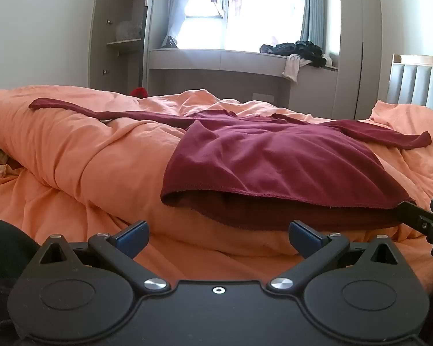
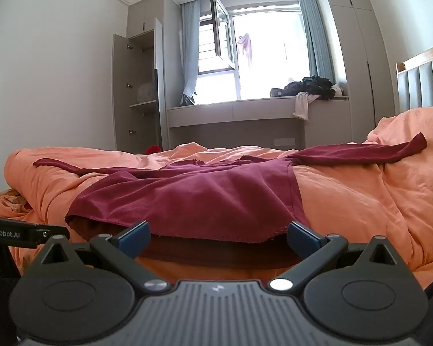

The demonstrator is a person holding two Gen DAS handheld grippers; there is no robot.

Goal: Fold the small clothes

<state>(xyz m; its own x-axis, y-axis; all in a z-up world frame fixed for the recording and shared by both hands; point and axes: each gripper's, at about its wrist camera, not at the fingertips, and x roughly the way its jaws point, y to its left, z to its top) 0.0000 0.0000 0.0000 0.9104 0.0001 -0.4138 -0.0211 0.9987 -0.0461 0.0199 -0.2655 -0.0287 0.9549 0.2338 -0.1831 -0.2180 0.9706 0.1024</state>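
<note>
Maroon long-sleeve top [image 1: 262, 161] lies spread flat on the orange duvet [image 1: 80, 150] of the bed, sleeves stretched out to both sides, hem toward the cameras and lifted slightly off the duvet. Left hand-held gripper [image 1: 218, 238] has its blue-tipped jaws wide apart, just short of the hem, holding nothing. Right hand-held gripper [image 2: 218, 235] also has its jaws apart, straddling the hem edge at the top's right corner, not clamped on the fabric.

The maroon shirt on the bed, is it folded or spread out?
Spread out: the maroon shirt lies flat on the orange duvet, both sleeves stretched sideways.
</note>
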